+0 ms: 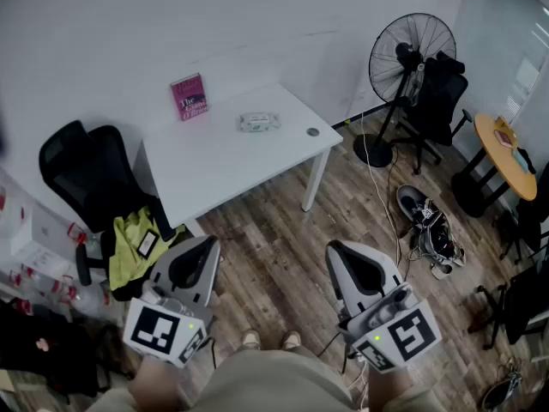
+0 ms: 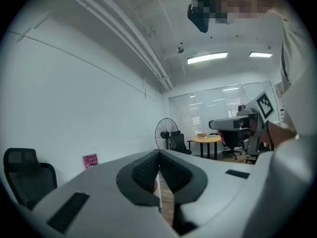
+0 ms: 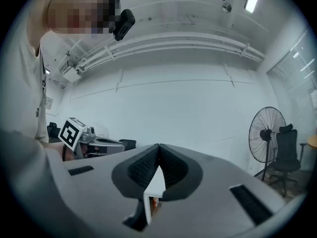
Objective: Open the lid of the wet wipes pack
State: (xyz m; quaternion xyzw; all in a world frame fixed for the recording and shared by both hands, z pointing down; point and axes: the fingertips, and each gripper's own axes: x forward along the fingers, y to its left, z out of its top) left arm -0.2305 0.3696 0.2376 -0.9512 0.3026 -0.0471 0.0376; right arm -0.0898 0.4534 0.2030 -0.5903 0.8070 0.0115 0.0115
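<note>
The wet wipes pack (image 1: 259, 123) lies flat on the white table (image 1: 214, 166) near its far edge, lid down as far as I can tell. Both grippers hang well short of the table, over the wooden floor by the person's legs. My left gripper (image 1: 208, 243) points level with its jaws shut and nothing between them; its tips meet in the left gripper view (image 2: 159, 153). My right gripper (image 1: 332, 249) is likewise shut and empty, tips touching in the right gripper view (image 3: 159, 148).
A pink book (image 1: 189, 96) stands against the wall on the table, and a small round object (image 1: 313, 131) lies near the right corner. A black chair (image 1: 90, 174) with a yellow vest stands left; a fan (image 1: 410, 54), shoes (image 1: 427, 221) and a round table (image 1: 506, 153) stand right.
</note>
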